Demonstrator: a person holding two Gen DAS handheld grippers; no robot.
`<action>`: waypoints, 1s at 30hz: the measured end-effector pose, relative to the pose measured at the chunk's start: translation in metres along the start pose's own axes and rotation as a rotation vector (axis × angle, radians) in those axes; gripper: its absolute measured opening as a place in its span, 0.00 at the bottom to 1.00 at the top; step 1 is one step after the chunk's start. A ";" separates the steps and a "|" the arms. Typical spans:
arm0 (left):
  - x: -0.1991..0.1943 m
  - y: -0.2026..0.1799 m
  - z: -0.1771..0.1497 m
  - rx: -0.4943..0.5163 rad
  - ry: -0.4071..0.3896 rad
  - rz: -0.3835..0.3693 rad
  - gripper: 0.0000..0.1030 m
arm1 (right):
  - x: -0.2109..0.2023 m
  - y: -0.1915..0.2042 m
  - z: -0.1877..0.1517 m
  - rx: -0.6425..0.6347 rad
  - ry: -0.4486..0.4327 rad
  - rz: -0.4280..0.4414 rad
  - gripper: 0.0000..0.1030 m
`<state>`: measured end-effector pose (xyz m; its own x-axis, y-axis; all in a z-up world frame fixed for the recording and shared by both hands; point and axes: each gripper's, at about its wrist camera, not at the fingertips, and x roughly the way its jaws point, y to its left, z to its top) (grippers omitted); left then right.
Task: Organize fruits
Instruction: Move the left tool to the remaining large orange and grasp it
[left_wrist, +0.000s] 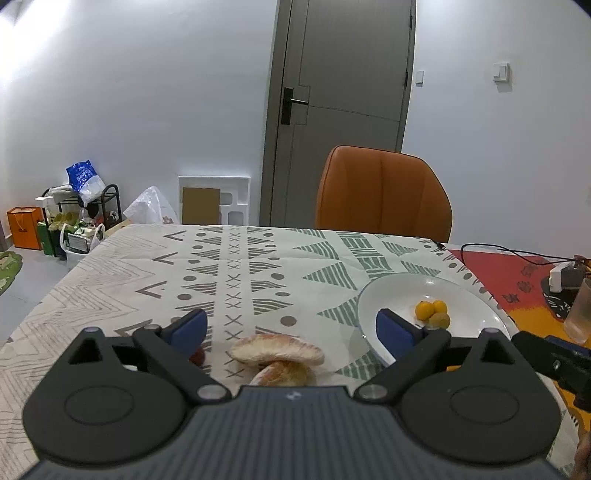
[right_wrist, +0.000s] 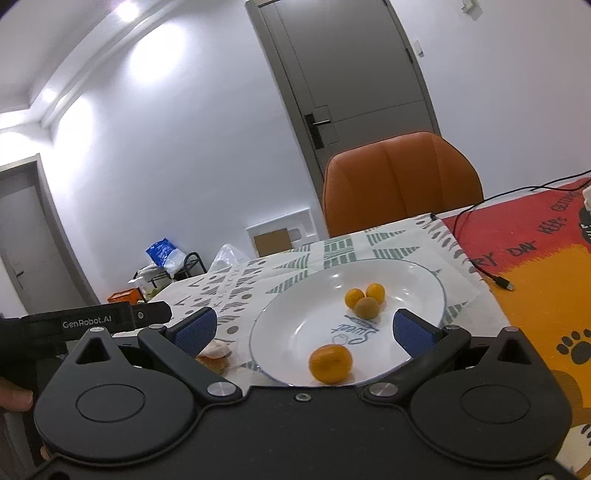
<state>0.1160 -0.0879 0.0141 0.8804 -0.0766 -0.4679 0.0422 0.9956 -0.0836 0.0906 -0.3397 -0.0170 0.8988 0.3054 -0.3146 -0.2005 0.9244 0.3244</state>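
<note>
From the left wrist view, the left gripper stands spread wide with nothing gripped; its two blue pads touch nothing. On the patterned tablecloth, between and just below the fingers, lie two pieces of pale orange peel, one overlapping the other. A small red thing peeks out under the left finger; what it is cannot be told. To the right of the peel sits one white plate, holding three small fruits bunched together, two bright yellow and one duller. One orange chair stands beyond the plate.

From the right wrist view, the right gripper is likewise wide open and empty, its fingers either side of the plate. The plate holds four fruits: the same cluster of three towards the far side, and one larger mandarin alone near the front rim, between the fingers but touched by neither. The peel lies just left of the plate.
</note>
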 end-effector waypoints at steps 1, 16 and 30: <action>-0.002 0.002 -0.001 0.002 0.000 0.003 0.94 | 0.000 0.002 0.000 -0.002 0.002 0.002 1.00; -0.024 0.046 -0.011 -0.034 0.019 0.064 0.95 | 0.015 0.039 -0.008 -0.060 0.057 0.036 1.00; -0.037 0.097 -0.025 -0.121 0.038 0.115 0.95 | 0.033 0.070 -0.019 -0.092 0.119 0.086 1.00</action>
<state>0.0754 0.0100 0.0016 0.8576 0.0336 -0.5133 -0.1173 0.9843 -0.1317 0.0986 -0.2603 -0.0217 0.8251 0.4045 -0.3944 -0.3150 0.9089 0.2732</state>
